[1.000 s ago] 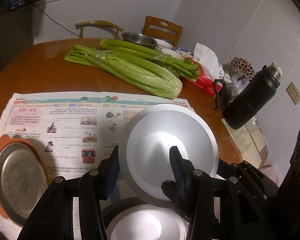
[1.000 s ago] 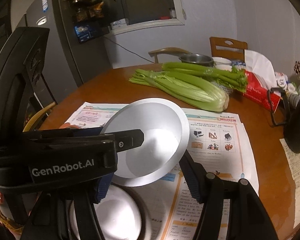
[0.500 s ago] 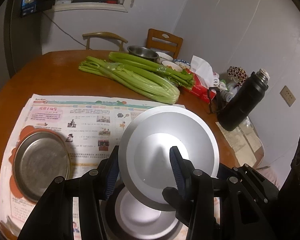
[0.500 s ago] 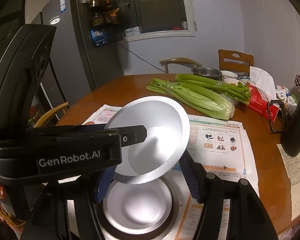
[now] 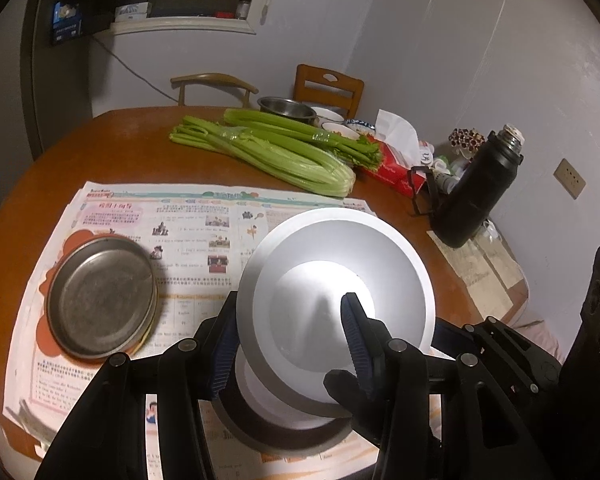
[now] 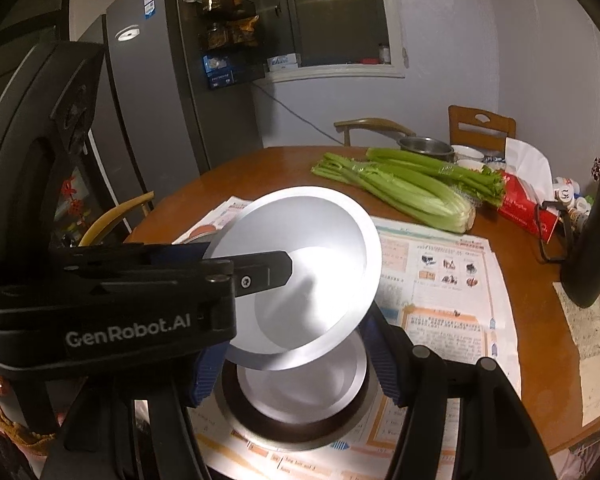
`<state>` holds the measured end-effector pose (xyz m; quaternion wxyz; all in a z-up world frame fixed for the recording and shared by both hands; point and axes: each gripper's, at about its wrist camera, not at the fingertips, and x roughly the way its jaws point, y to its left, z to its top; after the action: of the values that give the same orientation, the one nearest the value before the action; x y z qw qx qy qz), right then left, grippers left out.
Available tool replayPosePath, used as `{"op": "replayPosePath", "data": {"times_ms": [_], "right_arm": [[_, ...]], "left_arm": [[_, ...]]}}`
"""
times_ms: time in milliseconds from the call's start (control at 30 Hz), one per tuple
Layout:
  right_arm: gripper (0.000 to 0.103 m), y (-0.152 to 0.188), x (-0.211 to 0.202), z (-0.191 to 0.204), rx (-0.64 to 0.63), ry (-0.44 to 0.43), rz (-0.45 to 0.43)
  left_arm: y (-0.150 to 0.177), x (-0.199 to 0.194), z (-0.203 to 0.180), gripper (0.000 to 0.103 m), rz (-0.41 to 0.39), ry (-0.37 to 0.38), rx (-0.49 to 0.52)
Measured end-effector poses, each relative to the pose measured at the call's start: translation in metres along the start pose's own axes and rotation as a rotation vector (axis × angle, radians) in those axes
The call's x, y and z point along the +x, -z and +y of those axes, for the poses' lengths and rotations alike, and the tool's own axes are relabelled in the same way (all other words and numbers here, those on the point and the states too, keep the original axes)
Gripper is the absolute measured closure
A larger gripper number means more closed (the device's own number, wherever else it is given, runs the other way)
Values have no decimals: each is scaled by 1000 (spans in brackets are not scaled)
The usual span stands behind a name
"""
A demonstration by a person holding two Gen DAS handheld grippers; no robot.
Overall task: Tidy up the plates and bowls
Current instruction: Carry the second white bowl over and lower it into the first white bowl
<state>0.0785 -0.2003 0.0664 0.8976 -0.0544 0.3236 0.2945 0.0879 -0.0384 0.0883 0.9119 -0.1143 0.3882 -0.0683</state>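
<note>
My left gripper point(image 5: 288, 340) is shut on the rim of a silver metal bowl point(image 5: 336, 300), held tilted above a second silver bowl point(image 5: 284, 420) that sits on the newspaper at the near table edge. The right wrist view shows the held bowl point(image 6: 312, 268) with the left gripper's finger inside it, and the lower bowl point(image 6: 300, 392) beneath. My right gripper point(image 6: 292, 376) is open and empty, its fingers either side of the lower bowl. A flat metal plate point(image 5: 100, 300) lies on the newspaper to the left.
Celery bunches point(image 5: 268, 148) lie across the middle of the round wooden table point(image 5: 100, 148). A metal basin point(image 5: 286, 108), small bowls, a red tissue pack point(image 5: 392, 164) and a black thermos point(image 5: 476, 188) stand at the back right. Chairs and a fridge point(image 6: 160, 100) stand beyond.
Both cameras have risen and pulled back. The held bowl has lifted higher above the lower bowl, and the flat plate at left now shows fully.
</note>
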Motion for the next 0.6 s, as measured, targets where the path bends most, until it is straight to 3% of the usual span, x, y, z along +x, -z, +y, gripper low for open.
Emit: {"op": "replayPosePath", "data": {"times_ms": [600], "right_arm": [[39,35,17,-10,12,-9,95]], "left_arm": [[34,33,-2,52,98,-24,4]]}}
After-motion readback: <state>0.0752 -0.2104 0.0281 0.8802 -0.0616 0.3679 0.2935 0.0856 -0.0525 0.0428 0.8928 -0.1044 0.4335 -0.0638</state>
